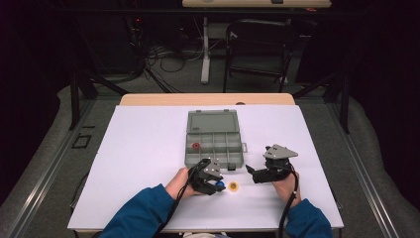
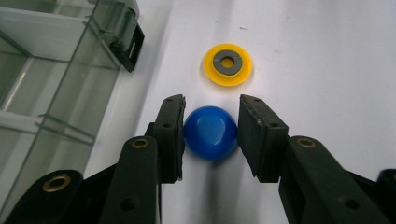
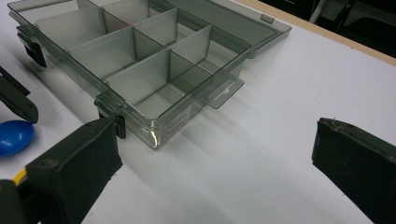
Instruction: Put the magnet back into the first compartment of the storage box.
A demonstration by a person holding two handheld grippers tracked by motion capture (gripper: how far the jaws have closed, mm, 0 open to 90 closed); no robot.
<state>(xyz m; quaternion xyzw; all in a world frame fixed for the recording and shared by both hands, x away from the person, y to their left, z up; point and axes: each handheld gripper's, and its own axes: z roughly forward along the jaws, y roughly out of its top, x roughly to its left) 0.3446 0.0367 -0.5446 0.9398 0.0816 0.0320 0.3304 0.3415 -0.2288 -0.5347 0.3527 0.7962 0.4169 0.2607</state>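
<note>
On the white desk (image 1: pixel 148 163), the left tongs (image 2: pixel 211 122) are pinching a blue ball (image 2: pixel 210 133) that is sitting on the surface just in front of a clear plastic box (image 1: pixel 214 144), both pads touching its sides. Beside the ball, a yellow ring (image 2: pixel 228 64) with a grey washer in its middle is lying flat, close but apart from it. Further right, the right tongs (image 3: pixel 210 154) are hovering spread wide with nothing between them, near the box's front corner. The risk from here looks plain: the ball is round and glossy and is being gripped across its widest part, so a light squeeze or a tilted lift could be letting it squirt out and roll off across the desk, perhaps knocking the yellow ring. The box is lying open, its lid folded back flat. In the high view, a small red ring (image 1: pixel 196 146) is resting in one compartment on the left side; the other compartments look empty.
</note>
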